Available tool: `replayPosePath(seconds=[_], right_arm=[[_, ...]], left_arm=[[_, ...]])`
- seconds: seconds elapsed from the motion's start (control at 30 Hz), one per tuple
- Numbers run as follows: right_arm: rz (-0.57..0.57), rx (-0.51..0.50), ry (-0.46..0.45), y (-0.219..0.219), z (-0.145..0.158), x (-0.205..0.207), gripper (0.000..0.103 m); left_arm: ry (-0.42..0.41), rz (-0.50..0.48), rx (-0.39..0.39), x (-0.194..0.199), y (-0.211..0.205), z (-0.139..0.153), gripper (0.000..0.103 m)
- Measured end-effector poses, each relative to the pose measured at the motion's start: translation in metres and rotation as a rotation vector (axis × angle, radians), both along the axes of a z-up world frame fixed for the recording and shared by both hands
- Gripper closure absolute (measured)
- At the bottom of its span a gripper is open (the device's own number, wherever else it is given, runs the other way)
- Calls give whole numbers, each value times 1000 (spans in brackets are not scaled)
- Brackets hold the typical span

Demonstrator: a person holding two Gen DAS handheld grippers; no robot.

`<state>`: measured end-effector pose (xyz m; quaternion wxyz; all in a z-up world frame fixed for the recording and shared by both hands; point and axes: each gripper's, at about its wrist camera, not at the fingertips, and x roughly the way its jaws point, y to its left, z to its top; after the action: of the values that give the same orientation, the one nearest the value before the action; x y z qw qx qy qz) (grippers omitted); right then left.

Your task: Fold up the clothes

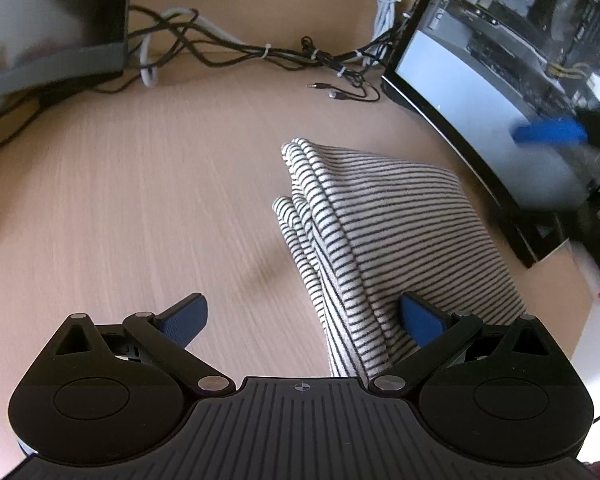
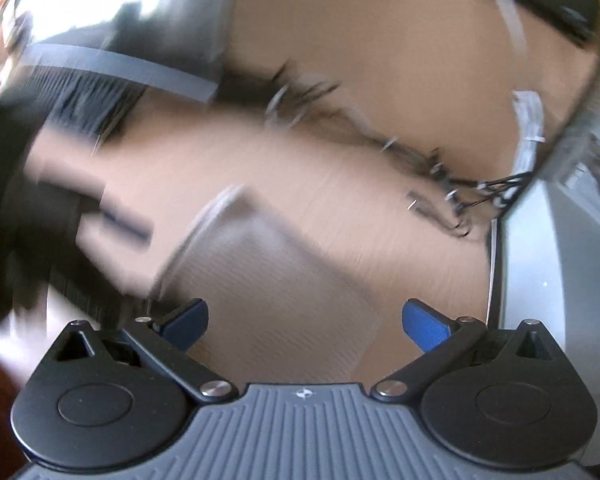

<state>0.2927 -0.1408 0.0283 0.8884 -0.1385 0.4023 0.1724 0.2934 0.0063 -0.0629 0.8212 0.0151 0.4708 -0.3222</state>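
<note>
Both the left gripper [image 1: 303, 318] and right gripper [image 2: 305, 322] have fingers spread, empty; the folded striped garment [image 1: 384, 240] is heavily motion-blurred in the right view.

Right wrist view: motion blur is smearing nearly everything beyond the right gripper [image 2: 305, 322].
Striped garment [image 2: 272, 280]: its stripes are dissolving into a pale grey patch here; its near end is disappearing behind the gripper body.
Cables [image 2: 432, 168]: blurring into dark streaks, single strands impossible to tell apart.
Left gripper [image 2: 116, 220]: showing only as a dark smear at the left.
Monitor [image 1: 52, 20]: the frame's top-left edge is cutting it off.
Computer case [image 1: 520, 60]: running out past the right edge.
</note>
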Motion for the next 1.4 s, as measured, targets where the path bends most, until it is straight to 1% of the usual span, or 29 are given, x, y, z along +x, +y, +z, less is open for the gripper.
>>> replayPosePath(seconds=[0.07, 0.13, 0.23, 0.47, 0.7, 0.83, 0.9, 0.93, 0.97, 1.03, 1.1, 1.13, 1.2, 1.23, 1.27, 1.33, 1.4], right_arm=[[-82, 60, -21, 3, -3, 19, 0], [-155, 74, 14, 8, -20, 44, 0], [-206, -36, 115, 21, -65, 78, 0], [-255, -14, 100, 16, -81, 81, 0], [-284, -17, 76, 22, -76, 75, 0], [-316, 49, 63, 12, -64, 57, 0], [-338, 101, 49, 1, -54, 41, 0], [-350, 122, 42, -4, -49, 33, 0], [-367, 134, 34, -10, -45, 25, 0], [-406, 131, 21, -19, -40, 9, 0], [-442, 112, 20, -23, -41, -6, 0], [-454, 105, 23, -25, -42, -13, 0], [-472, 101, 36, -26, -45, -29, 0], [-477, 110, 43, -26, -46, -36, 0], [-480, 119, 51, -25, -47, -43, 0], [-462, 112, 75, -19, -53, -56, 0], [-448, 67, 85, -10, -65, -63, 0]], left_arm=[[-19, -6, 14, -2, -2, 1, 0], [-37, -11, 27, -4, -5, 1, 0], [-42, -15, 29, -5, -5, 1, 0], [-54, -24, 34, -7, -5, 1, 0], [-57, -36, 34, -8, -5, 0, 0], [-48, -43, 24, -6, -3, 2, 0], [-70, -24, -11, -3, 2, 10, 0], [-83, -11, -40, -1, 5, 16, 0], [-91, -1, -85, 3, 7, 23, 0], [-106, 16, -172, 11, 11, 35, 0], [-108, 8, -215, 24, 8, 38, 0], [-112, 5, -200, 32, 4, 36, 0], [-131, 17, -116, 46, -8, 25, 1], [-133, 28, -65, 53, -12, 16, 3], [-129, 39, -20, 59, -15, 7, 3], [-118, 57, 24, 66, -18, -8, 3], [-110, 74, 23, 70, -17, -13, 2]])
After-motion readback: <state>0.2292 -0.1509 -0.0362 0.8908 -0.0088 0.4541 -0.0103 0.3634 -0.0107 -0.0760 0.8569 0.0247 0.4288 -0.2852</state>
